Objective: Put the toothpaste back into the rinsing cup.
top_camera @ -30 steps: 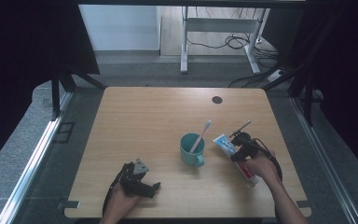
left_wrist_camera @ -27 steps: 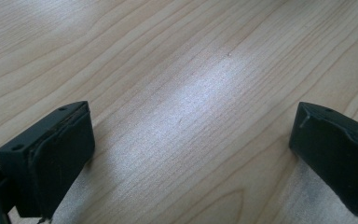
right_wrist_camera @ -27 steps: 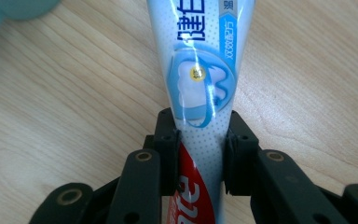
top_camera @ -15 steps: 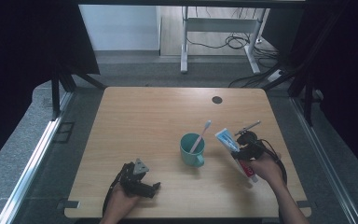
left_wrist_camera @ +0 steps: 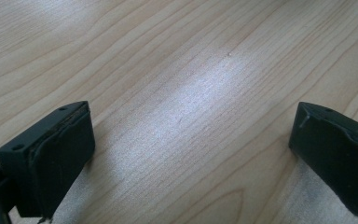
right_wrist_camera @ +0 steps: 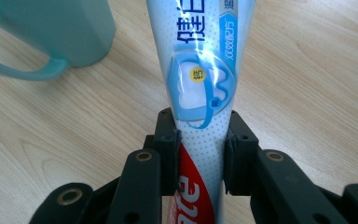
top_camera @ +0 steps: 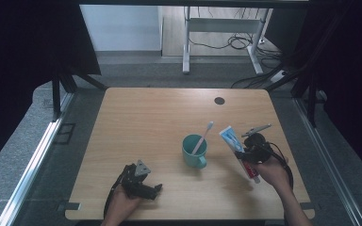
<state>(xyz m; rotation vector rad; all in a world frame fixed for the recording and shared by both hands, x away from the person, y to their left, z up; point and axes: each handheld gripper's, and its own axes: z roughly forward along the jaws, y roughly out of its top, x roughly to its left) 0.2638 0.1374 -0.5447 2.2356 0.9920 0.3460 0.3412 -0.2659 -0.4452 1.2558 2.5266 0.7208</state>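
Note:
A white, blue and red toothpaste tube is clamped at its middle between the two black pads of my right gripper. In the high view the tube slants up and to the left from that right gripper, just right of the mug. A teal mug with a white toothbrush leaning in it stands mid-table; its handle shows at the upper left of the right gripper view. My left gripper rests low on the table near the front edge, with its jaws wide apart over bare wood.
The wooden table has a small dark round hole near its far edge. Beyond the table are a grey floor, cables and a white desk frame. Dark curtains hang at both sides.
My right gripper has lifted the toothpaste tube off the table and tilted it more upright, nearer the mug. The left gripper has stayed put.

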